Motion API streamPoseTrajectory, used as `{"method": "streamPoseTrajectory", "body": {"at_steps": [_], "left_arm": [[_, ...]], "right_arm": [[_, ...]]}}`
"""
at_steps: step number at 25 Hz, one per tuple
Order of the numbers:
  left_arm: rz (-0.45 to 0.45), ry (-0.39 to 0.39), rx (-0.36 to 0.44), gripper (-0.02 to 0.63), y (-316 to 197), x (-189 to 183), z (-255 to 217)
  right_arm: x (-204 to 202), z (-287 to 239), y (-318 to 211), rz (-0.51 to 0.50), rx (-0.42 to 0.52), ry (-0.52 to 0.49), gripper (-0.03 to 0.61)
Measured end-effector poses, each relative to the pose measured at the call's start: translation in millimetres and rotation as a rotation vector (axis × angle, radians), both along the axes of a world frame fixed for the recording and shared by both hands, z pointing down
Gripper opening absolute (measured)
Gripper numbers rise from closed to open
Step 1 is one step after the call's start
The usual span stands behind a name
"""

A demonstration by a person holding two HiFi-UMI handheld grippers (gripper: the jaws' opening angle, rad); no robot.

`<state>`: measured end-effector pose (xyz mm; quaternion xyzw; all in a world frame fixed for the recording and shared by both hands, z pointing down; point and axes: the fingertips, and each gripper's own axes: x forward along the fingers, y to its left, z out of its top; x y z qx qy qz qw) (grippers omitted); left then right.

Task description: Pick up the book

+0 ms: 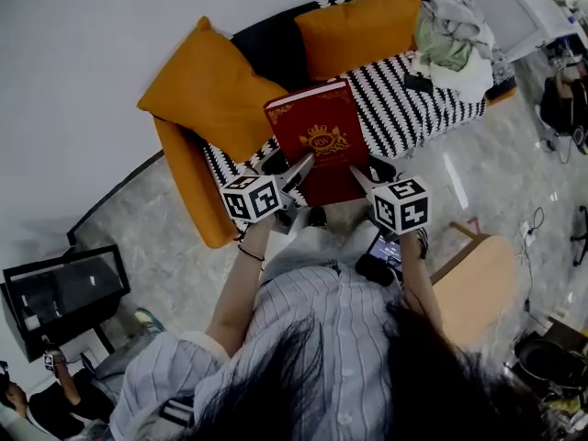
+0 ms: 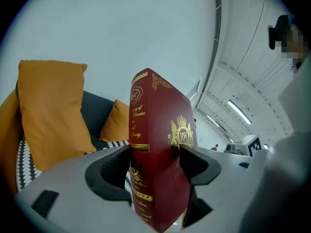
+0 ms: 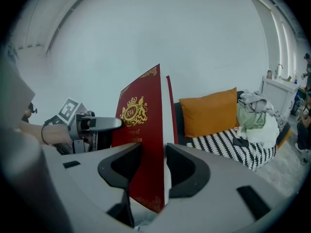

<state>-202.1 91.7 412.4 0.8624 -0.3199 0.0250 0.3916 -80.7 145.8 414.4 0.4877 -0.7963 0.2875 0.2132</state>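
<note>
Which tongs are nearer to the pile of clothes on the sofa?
Right. The right tongs grip the red book on the side toward the clothes pile; the left tongs grip its far side.

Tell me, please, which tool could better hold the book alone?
Probably the left tool: it clamps the red book at its spine, where the covers are joined. The right tool pinches the open page edge, which might splay.

Orange cushions (image 1: 207, 85) on black-white patterned sofa (image 1: 404, 108), clothes pile (image 1: 452, 39) at right end; dark monitor (image 1: 64, 292) lower left.
</note>
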Motion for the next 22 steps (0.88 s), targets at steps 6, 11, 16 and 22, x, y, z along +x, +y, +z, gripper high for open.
{"method": "streamPoseTrajectory", "body": {"at_steps": [6, 11, 16, 22], "left_arm": [[-0.04, 0.023, -0.025, 0.316, 5, -13, 6], [-0.062, 0.026, -0.042, 0.316, 21, -23, 13], [-0.063, 0.029, -0.06, 0.316, 45, -13, 20], [-0.028, 0.019, -0.049, 0.316, 83, 8, 14]], "right_arm": [[-11, 4, 2, -0.028, -0.028, 0.013, 0.17], [-20, 9, 15, -0.039, -0.045, 0.009, 0.17], [-11, 15, 42, -0.025, -0.058, 0.011, 0.17], [9, 8, 83, 0.007, -0.038, 0.001, 0.17]]}}
